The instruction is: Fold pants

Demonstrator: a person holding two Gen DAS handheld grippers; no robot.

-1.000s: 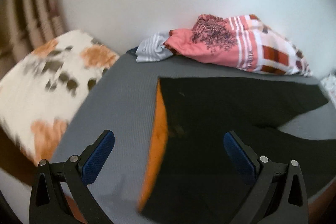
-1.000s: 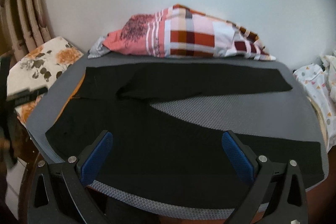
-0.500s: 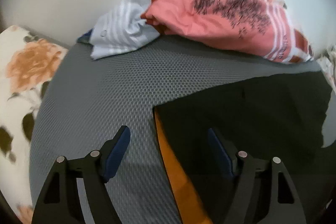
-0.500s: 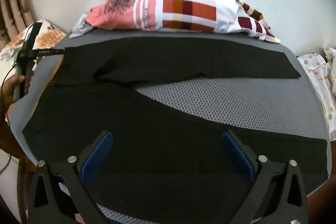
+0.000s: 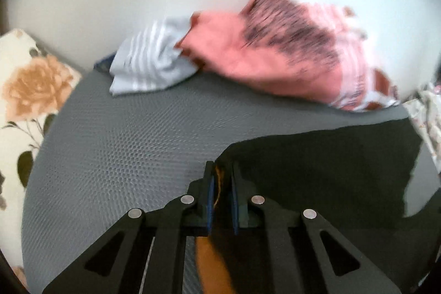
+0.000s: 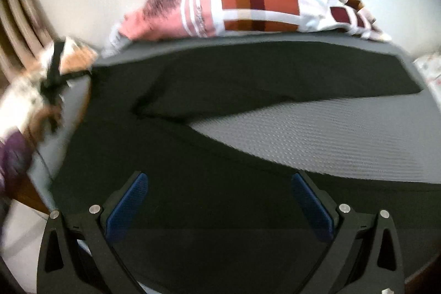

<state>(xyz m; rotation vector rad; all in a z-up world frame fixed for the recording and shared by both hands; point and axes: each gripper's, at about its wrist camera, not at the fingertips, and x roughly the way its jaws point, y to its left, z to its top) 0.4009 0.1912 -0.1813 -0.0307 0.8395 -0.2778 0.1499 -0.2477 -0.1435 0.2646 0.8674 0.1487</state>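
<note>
Left gripper (image 5: pixel 221 185) pinches only the far waist corner of the pants (image 6: pixel 248 90), which are spread on the grey mat (image 6: pixel 330 128), right gripper (image 6: pixel 219 201) wide above them: thin bite may slip when lifted.

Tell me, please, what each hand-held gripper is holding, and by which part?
The left hand-held gripper pinches the black pants at the far waistband corner. The right hand-held gripper holds nothing, open above them.

We can read no text, label, brand or number in either view; the dark print on the pink cloth (image 5: pixel 289 46) seems a blurred pattern, not lettering.
</note>
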